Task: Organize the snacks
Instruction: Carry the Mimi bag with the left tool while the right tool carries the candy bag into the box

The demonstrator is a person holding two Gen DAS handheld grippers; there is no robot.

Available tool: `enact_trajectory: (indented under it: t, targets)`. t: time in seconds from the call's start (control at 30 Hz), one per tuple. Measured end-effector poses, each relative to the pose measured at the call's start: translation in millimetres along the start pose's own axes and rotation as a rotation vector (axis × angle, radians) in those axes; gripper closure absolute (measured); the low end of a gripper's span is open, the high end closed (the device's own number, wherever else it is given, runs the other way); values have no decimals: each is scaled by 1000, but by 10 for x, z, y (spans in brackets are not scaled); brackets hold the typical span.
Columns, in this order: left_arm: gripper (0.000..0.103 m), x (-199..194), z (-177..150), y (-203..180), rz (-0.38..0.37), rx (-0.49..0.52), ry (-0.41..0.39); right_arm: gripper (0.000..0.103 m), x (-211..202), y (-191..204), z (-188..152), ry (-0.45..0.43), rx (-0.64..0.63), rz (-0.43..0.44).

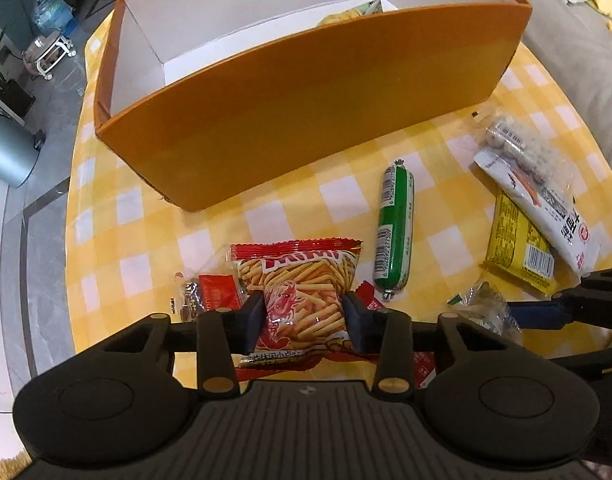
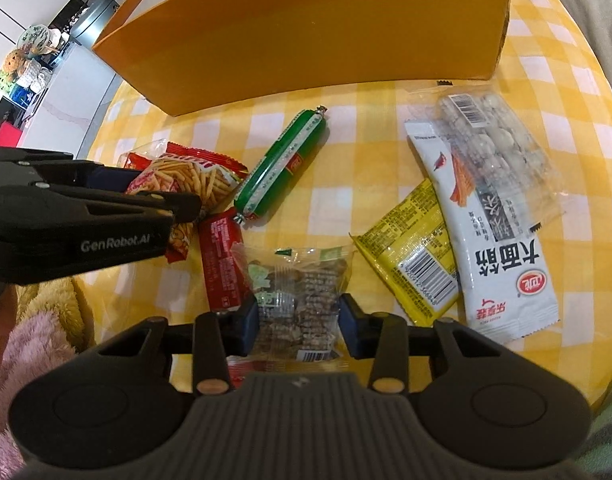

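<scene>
My left gripper [image 1: 304, 322] is shut on the red shrimp-stick bag [image 1: 302, 280], its jaws pressing both sides of the bag low over the yellow checked table; the bag also shows in the right wrist view [image 2: 186, 178]. My right gripper [image 2: 298, 320] is shut on a clear packet of brown cereal bars [image 2: 302, 300]. The orange box [image 1: 306, 112] stands behind, white inside, with a yellow snack bag [image 1: 353, 12] in its far end. The left gripper shows in the right wrist view [image 2: 178, 204] at the left.
On the cloth lie a green sausage [image 1: 395, 228], a yellow packet [image 1: 517, 252], a white strip packet [image 1: 545, 208], a clear bag of pale balls [image 1: 517, 148] and small red packets [image 2: 222, 264]. The table edge [image 1: 72, 208] drops off at left; a sofa [image 1: 577, 52] is at right.
</scene>
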State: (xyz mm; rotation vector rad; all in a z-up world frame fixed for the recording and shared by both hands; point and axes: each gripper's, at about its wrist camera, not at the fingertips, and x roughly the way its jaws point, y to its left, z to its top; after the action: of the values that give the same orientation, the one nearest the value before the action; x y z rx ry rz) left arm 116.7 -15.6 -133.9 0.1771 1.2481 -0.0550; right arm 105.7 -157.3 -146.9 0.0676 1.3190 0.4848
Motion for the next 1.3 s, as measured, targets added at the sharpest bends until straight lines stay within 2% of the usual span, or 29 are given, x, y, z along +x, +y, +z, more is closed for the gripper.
enact_trajectory:
  t: [0.3, 0.53, 0.9, 1.1, 1.3]
  targets:
    - [60, -401, -39, 42, -63, -12, -73, 65, -211, -18, -10, -39, 9, 3]
    - [60, -763, 27, 121, -92, 0, -136, 66, -501, 62, 126, -103, -72, -28]
    - [60, -1177, 368, 286, -110, 29, -195, 66, -1066, 110, 710, -126, -226, -91]
    - [60, -1313, 661, 308, -85, 79, -244, 66, -1351, 203, 1136, -142, -334, -167]
    - [60, -1317, 942, 340, -78, 90, -271, 66, -1431, 252, 1538, -163, -398, -237]
